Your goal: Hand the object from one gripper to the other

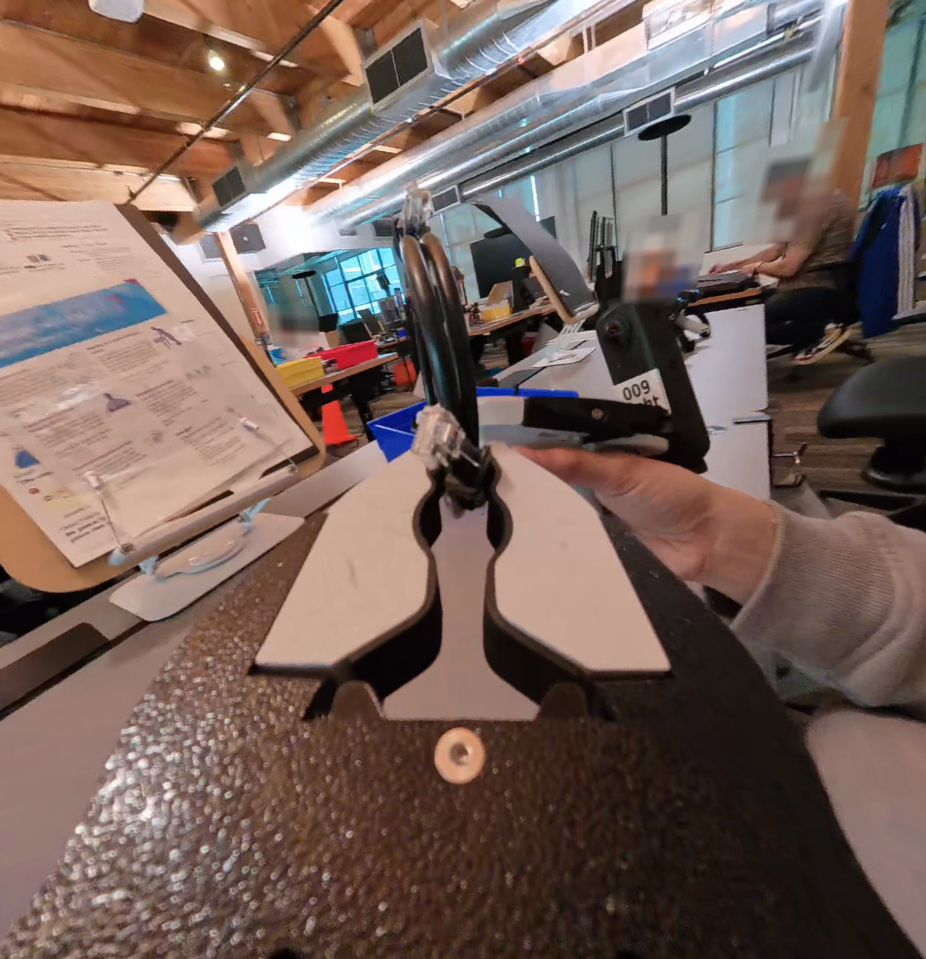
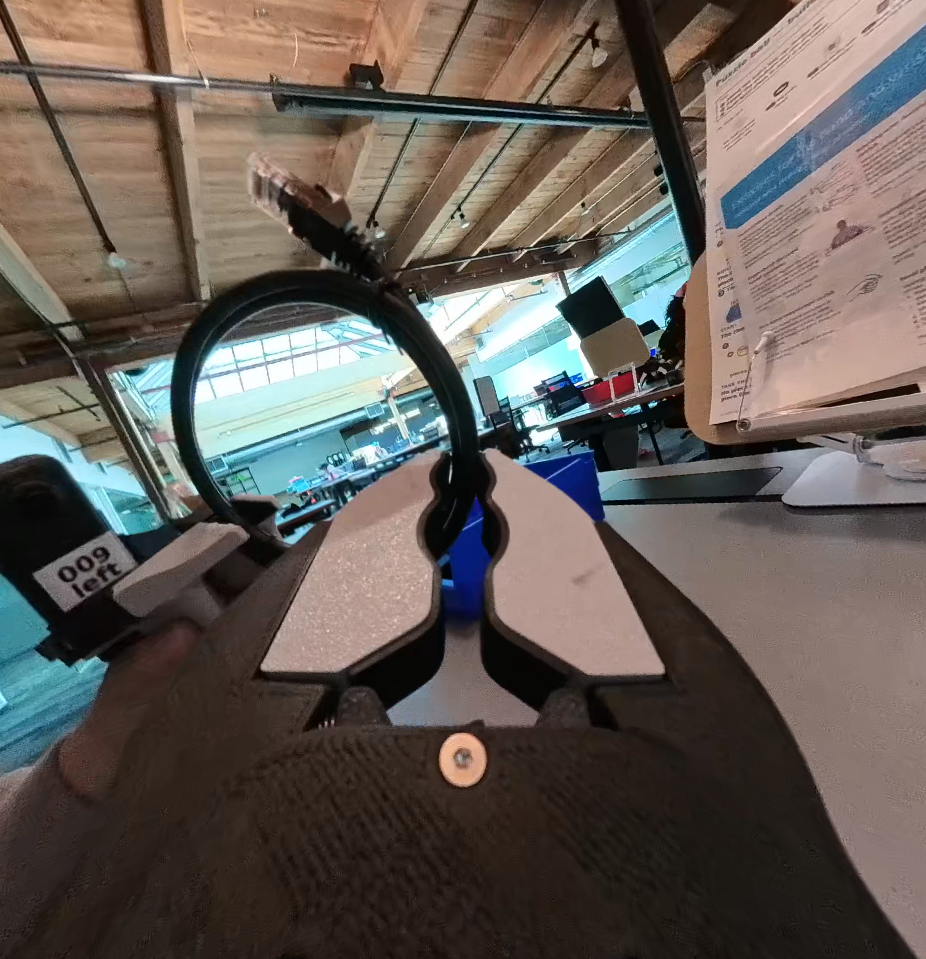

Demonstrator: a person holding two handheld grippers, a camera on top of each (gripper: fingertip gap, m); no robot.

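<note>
Two grippers grip one coiled black cable at once. In the left wrist view the left gripper [image 1: 463,485] has its jaws drawn narrow on the bundled bottom of the cable [image 1: 440,332], which stands up edge-on from the tips, with a clear plug [image 1: 437,433] sticking out just left of the tips and a second clear plug at the very top of the loop. Just right of the cable, the right gripper [image 1: 502,420] reaches in sideways, its fingers one above the other at the loop's lower right edge; a hand [image 1: 658,514] and pale sleeve hold it (whether those fingers actually pinch cannot be told from this side).

The right wrist view settles that: the right gripper [image 2: 463,469] has its jaws pressed narrow on the right-hand side of the cable [image 2: 315,290], seen here as a full ring leaning left of the tips, with one plug [image 2: 279,181] poking up above it. Low and left of the ring, the left gripper's pale fingers [image 2: 191,550] meet its bottom.

Beyond the cable sits a blue bin [image 1: 398,433], also visible behind the jaws [image 2: 575,477]. A printed sheet on a stand [image 1: 113,373] rests on the grey surface [image 2: 762,597], left of the cable in one view and right of it [image 2: 834,218] in the other.
</note>
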